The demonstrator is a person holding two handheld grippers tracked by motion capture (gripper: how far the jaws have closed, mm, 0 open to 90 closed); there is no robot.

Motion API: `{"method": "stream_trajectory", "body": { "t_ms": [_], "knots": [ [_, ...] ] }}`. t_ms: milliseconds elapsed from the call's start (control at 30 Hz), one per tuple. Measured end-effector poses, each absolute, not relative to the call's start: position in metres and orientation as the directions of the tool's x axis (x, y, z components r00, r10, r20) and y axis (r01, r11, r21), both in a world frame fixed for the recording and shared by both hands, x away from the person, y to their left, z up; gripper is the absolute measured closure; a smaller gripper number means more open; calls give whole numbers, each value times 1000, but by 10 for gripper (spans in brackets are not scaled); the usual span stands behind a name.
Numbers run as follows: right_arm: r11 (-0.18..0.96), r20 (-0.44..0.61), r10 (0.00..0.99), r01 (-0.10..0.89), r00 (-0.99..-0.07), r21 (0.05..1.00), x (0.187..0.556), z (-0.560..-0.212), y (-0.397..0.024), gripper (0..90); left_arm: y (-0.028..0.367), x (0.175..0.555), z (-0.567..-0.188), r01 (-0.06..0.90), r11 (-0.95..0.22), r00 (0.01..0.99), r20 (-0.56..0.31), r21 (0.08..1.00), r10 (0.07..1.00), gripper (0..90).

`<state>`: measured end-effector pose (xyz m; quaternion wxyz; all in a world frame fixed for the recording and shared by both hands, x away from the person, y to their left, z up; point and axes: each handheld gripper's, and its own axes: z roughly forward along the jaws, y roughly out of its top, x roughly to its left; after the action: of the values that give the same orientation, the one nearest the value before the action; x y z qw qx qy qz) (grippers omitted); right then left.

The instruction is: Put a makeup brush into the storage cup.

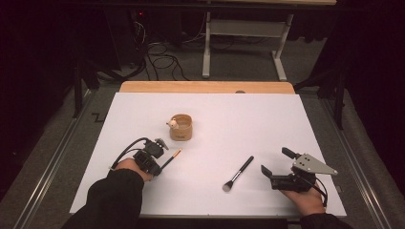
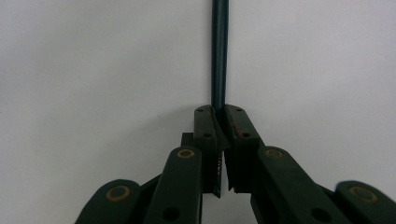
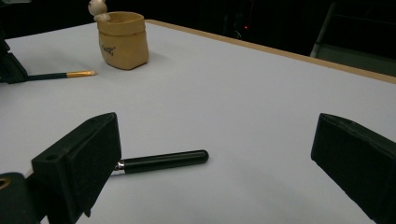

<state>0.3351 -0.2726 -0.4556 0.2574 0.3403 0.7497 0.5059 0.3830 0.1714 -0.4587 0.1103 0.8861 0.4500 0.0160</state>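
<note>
Left gripper clamped on thin brush; right gripper wide. Risk: brush pivoting, missing cup at one o'clock.

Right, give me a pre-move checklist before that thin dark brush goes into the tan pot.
1. Left gripper shut on the thin dark brush with the gold tip: ok.
2. Tan sack-shaped ceramic pot upright, mouth open: ok.
3. Path from brush tip to pot free of things: ok.
4. Right gripper open, apart from the black-handled makeup brush: ok.
5. Room inside the pot: cannot tell.
</note>
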Motion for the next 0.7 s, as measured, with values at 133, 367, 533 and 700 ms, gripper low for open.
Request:
{"method": "stream_trajectory", "body": {
  "t_ms": [133, 367, 533, 700],
  "knots": [
    [255, -42, 767, 244, -640, 936, 335, -456, -272, 23, 174, 380, -460, 791, -563, 593, -77, 239, 801, 845],
    [257, -48, 769, 239, -638, 936, 335, -455, -273, 23, 175, 378, -459, 786, -565, 597, -72, 251, 799, 847],
    [255, -47, 771, 241, -635, 937, 336, -455, -275, 24, 176, 378, -459, 785, -561, 596, -75, 262, 799, 847],
    [251, -43, 773, 243, -633, 937, 335, -455, -275, 24, 175, 373, -457, 776, -563, 609, -101, 285, 787, 847]
  ]
}}
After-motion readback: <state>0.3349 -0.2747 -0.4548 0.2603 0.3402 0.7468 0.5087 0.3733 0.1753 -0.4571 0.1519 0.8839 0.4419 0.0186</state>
